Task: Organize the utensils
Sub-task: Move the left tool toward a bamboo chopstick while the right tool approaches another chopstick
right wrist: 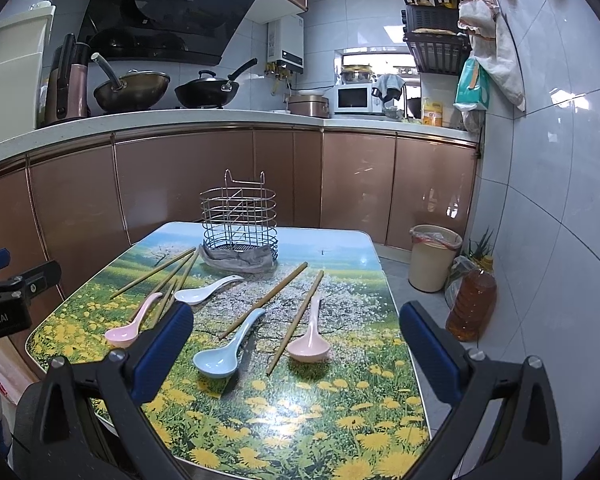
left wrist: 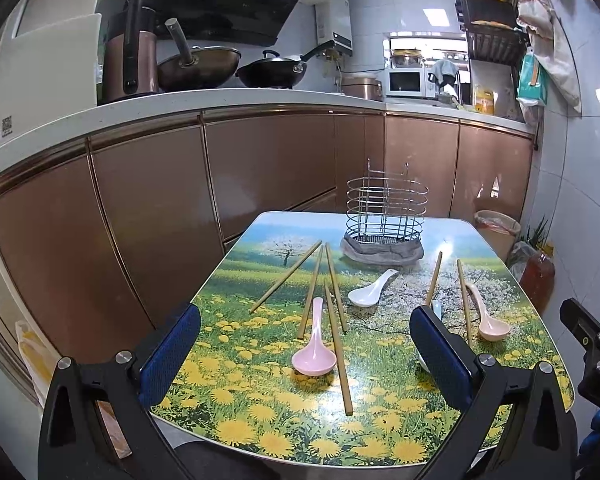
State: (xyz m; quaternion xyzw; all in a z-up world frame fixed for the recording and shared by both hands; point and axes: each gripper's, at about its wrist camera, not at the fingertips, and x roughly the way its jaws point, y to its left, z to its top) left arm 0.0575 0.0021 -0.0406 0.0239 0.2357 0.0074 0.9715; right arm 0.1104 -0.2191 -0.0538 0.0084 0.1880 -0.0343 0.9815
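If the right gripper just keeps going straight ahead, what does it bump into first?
Probably the peach spoon and the chopstick lying beside it, straight ahead between the open right gripper fingers. The blue spoon sits slightly left. Depth is hard to judge.

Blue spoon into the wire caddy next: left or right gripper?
Right. The light blue ceramic spoon lies directly ahead of the open right gripper. For the open left gripper it sits behind the right finger, mostly hidden. The chrome wire utensil caddy stands straight beyond.
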